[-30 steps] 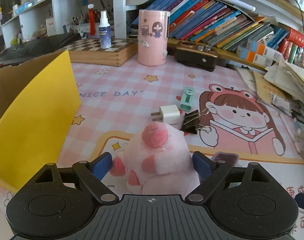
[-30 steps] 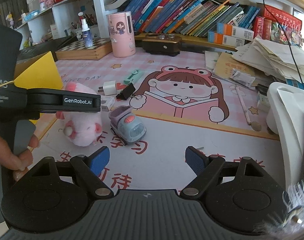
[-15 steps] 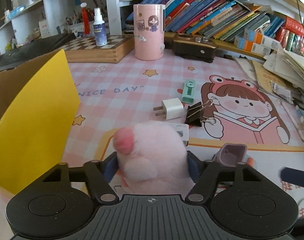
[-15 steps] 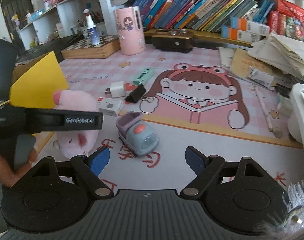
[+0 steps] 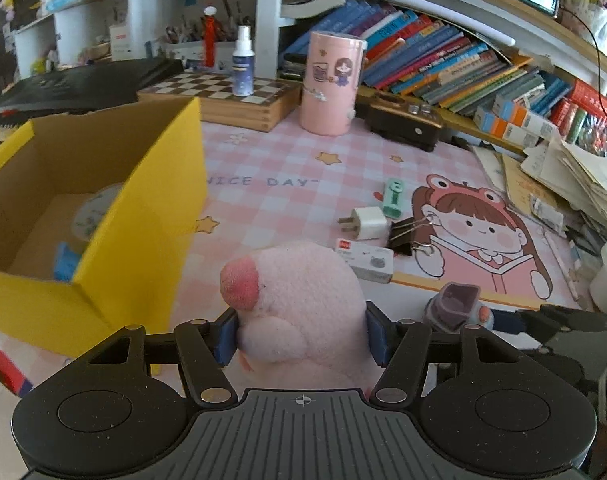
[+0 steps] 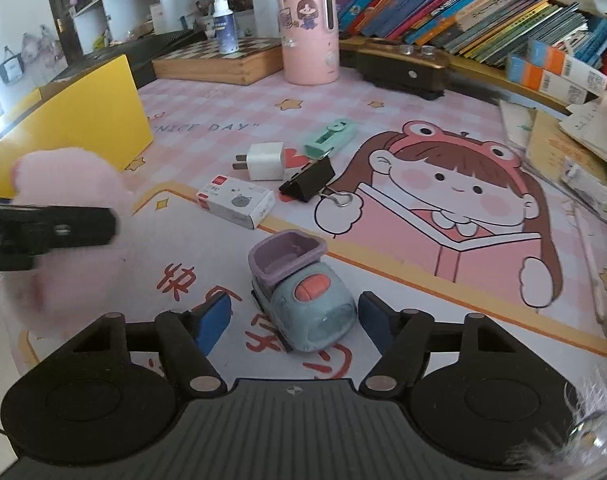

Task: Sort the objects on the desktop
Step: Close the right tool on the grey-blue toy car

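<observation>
Keep the left claw [image 5: 301, 334] clamped on the pink plush toy [image 5: 303, 304] – carry it over the yellow box [image 5: 139, 240] – while the closing right claw [image 6: 295, 314] straddles the toy car [image 6: 303, 300] on the table [image 6: 423, 320].

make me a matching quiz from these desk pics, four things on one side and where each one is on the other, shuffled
Things:
1. pink plush toy
2. toy car
3. spray bottle
4. black binder clip

Places:
A. standing on the chessboard box
B. clamped in the left gripper
C. lying beside the white charger plug
D. on the mat between the right gripper's blue pads, which are closing and not yet touching it

Pairs: 1-B, 2-D, 3-A, 4-C
</observation>
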The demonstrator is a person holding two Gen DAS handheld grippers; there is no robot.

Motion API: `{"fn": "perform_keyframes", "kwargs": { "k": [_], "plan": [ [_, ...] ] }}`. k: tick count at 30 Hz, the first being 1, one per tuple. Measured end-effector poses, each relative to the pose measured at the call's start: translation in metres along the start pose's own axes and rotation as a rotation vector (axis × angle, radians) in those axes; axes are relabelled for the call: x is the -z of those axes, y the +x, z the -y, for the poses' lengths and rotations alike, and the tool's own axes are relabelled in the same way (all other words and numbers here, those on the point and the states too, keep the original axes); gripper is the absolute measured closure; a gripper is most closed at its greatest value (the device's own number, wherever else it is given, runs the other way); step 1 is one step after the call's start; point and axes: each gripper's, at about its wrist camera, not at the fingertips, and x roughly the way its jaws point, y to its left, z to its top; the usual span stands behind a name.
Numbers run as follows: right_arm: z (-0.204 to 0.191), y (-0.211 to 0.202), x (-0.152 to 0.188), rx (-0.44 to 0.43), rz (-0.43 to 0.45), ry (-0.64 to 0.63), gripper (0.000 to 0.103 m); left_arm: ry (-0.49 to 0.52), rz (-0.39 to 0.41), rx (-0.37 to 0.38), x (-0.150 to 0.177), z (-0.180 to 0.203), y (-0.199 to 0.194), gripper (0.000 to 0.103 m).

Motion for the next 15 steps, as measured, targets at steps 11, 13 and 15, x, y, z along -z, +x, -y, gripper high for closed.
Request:
{"fn": "perform_keyframes", "kwargs": {
  "k": [11, 13, 15],
  "plan": [
    [-0.001, -0.007, 0.000, 0.035, 0.024, -0.002, 0.062, 0.009, 0.018, 0.009, 0.005, -0.003, -0.011, 0.042],
    [0.000, -0.012, -0.001, 0.040, 0.033, 0.020, 0.062, 0.016, 0.023, 0.011, 0.007, -0.001, -0.013, 0.042],
    [-0.001, -0.017, 0.000, 0.052, 0.045, 0.034, 0.062, 0.013, 0.024, 0.014, 0.008, -0.002, -0.015, 0.042]
  ]
}}
